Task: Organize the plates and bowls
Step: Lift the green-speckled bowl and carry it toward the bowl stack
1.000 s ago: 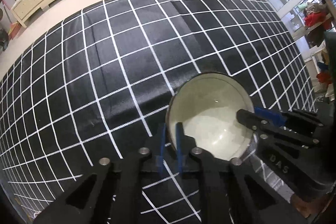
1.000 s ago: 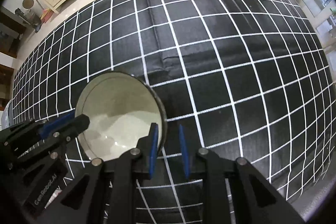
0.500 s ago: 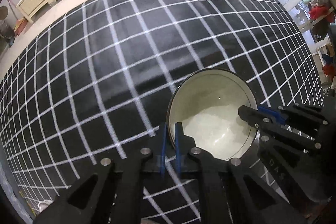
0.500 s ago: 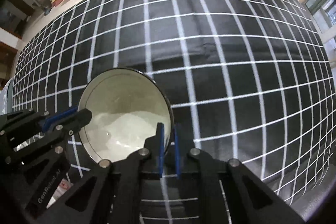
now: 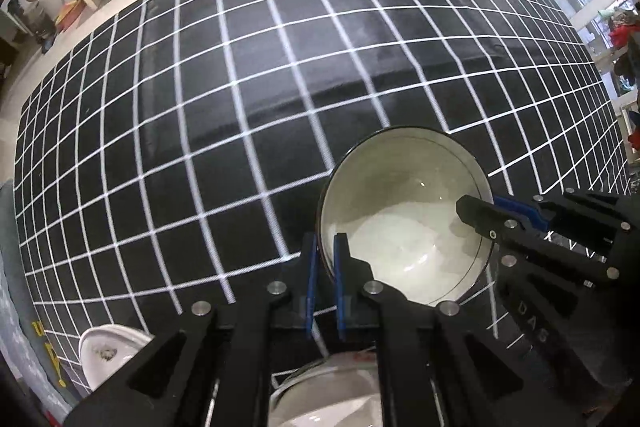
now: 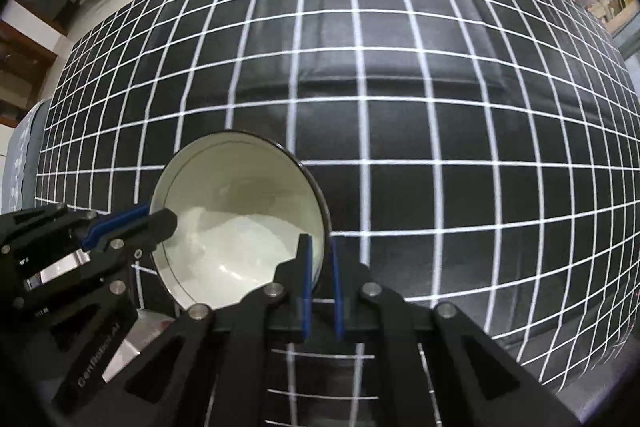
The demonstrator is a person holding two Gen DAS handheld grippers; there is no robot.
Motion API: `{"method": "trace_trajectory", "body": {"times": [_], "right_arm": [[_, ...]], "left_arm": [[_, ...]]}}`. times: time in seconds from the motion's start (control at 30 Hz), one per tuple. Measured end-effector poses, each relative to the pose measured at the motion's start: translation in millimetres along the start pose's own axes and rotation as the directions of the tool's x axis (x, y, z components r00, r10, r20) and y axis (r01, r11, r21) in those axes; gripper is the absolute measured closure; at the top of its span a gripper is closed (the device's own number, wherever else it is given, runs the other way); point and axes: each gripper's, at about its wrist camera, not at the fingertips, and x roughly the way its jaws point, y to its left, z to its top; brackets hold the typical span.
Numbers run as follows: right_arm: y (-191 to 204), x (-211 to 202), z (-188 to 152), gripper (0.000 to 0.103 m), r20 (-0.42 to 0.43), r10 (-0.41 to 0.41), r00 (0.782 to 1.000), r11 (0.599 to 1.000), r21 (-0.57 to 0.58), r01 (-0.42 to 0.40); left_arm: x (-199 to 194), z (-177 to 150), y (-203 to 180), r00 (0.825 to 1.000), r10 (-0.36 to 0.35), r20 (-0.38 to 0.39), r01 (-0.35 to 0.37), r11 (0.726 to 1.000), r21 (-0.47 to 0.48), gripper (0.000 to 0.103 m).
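Both grippers, left gripper and right gripper, are clamped on opposite rims of the white bowl, jaws narrow, above the checked tabletop.

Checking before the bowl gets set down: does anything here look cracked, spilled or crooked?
Nothing stands out. The bowl looks whole and empty, held by its rim on opposite sides by the left gripper and the right gripper. The checked cloth shows only a crease.
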Motion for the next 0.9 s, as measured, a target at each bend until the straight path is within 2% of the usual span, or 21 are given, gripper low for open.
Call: {"method": "trace_trajectory", "body": {"times": [0.23,0.47,0.6,0.73,0.9], "right_arm": [[78.4,0.7,-27.6,0.091,-0.013,0.010,1.000,1.000,-0.022,-0.010],[159.2,4.6,-47.1,0.091,-0.028,0.010,1.000,0.998,-0.059,-0.012],[194.7,10.1,-37.2,0.091,-0.032,0.000,0.999,0.997,-0.075,-0.003],[221.5,15.9,-25.6,0.091,-0.041,0.002,0.999,0.996,-0.092,-0.006],[239.8,27.1,-12.3,0.091,-0.044,0.007,0.999,0.996,-0.089,-0.011]], "left_arm": [[1.7,-20.5,32.5,1.000,0.006,-0.010,-0.006,0.999,-0.037,0.096],[8.1,-46.6,87.1,1.000,0.000,0.005,0.000,0.998,-0.057,0.096],[10.9,-53.4,105.9,1.000,-0.003,0.009,0.003,0.998,-0.065,0.096],[16.1,-61.1,142.0,1.000,-0.020,0.019,0.021,0.998,-0.062,0.096],[16.2,-68.9,143.3,1.000,-0.007,0.028,0.008,0.999,-0.040,0.095]]}}
